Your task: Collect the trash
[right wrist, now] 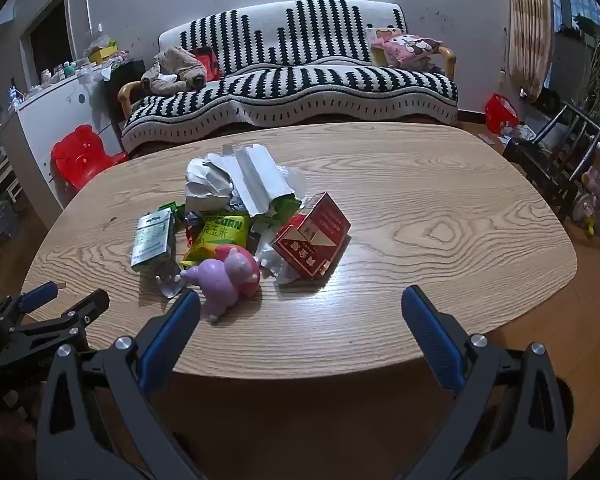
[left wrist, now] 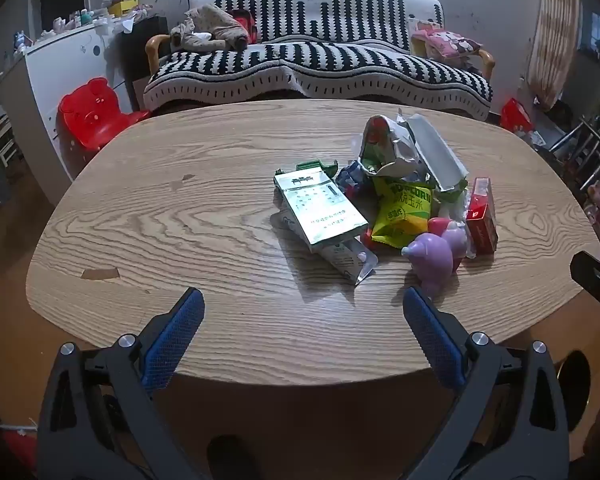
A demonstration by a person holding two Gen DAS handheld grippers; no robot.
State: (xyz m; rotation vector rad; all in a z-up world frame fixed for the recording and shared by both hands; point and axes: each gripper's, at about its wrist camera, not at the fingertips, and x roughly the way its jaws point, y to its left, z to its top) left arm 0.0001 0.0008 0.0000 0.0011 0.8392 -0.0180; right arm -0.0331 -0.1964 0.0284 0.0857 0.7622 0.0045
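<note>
Both your claws, left gripper (left wrist: 303, 300) and right gripper (right wrist: 301, 298), hang spread wide and empty over the table's (left wrist: 180, 208) near edge. Mid-table, the yellow bag (left wrist: 405, 210) reads "POPCORN"; the red box's (right wrist: 312, 236) print is too small to read.

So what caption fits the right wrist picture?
Open right gripper hovers before a trash pile on a wooden table.

— Left gripper (left wrist: 303, 300): black angular frame, triangular cut-outs, silver round screws at pivots.
— Fingers (left wrist: 172, 332)?
— Blue, textured mesh-like pads, rounded tips.
— Right gripper (right wrist: 301, 298)?
— Same build: black frame, silver screws, blue ribbed fingers (right wrist: 432, 332).
</note>
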